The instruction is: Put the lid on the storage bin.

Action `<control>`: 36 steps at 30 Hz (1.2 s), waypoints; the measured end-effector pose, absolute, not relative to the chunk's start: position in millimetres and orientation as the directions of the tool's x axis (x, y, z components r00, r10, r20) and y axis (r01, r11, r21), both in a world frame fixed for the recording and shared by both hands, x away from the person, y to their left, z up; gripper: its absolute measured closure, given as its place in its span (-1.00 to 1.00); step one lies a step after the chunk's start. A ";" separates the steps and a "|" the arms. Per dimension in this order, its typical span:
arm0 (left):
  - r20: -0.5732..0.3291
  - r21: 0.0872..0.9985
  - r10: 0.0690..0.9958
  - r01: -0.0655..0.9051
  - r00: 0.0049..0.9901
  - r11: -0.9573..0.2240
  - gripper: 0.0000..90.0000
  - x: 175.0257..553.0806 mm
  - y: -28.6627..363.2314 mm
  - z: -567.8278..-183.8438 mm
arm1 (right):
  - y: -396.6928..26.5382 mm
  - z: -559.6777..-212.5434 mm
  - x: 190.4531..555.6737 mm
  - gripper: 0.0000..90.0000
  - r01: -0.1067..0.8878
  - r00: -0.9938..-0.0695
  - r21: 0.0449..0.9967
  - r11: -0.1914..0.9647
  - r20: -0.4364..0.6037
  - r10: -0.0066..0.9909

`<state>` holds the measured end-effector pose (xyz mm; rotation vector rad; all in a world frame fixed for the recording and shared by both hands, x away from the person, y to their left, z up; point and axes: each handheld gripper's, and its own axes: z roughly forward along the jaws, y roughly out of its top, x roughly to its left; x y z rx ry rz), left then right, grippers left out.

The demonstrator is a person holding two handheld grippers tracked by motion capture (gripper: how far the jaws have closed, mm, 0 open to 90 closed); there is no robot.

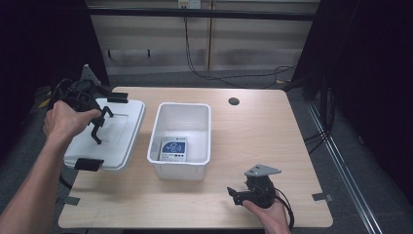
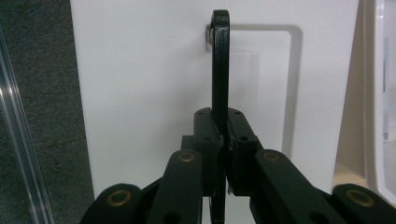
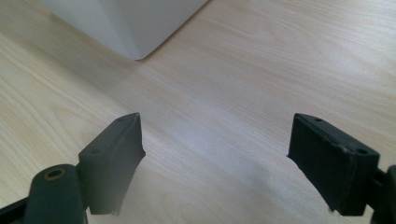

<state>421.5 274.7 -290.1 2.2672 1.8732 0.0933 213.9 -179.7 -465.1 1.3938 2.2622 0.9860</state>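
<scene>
Left gripper (image 1: pixel 97 127) clamps the stiff, light lid (image 1: pixel 119 134) by its handle (image 2: pixel 220 65); right gripper (image 1: pixel 238 194) gapes empty.

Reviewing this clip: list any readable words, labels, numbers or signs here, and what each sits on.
None can be read.
The small packet lying in the white bin: blue and white print on its face, too small and blurred to make out.
The white lid, the table and both grippers carry no visible text.
</scene>
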 end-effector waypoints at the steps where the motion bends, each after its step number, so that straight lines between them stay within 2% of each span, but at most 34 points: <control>1: -0.076 0.196 0.978 0.964 0.195 -0.177 0.89 421.2 274.1 -289.2 | -179.8 -465.2 213.9 -0.62 0.661 -0.481 0.692 0.291 0.092 0.872; 13: -0.088 0.215 0.975 0.960 0.203 -0.180 0.89 418.6 264.4 -272.6 | -179.5 -465.1 213.9 -0.62 0.656 -0.486 0.694 0.296 0.089 0.870; 36: -0.120 0.209 0.958 0.950 0.261 -0.233 0.89 421.6 204.9 -248.8 | -179.8 -464.9 213.7 -0.62 0.649 -0.495 0.699 0.300 0.090 0.864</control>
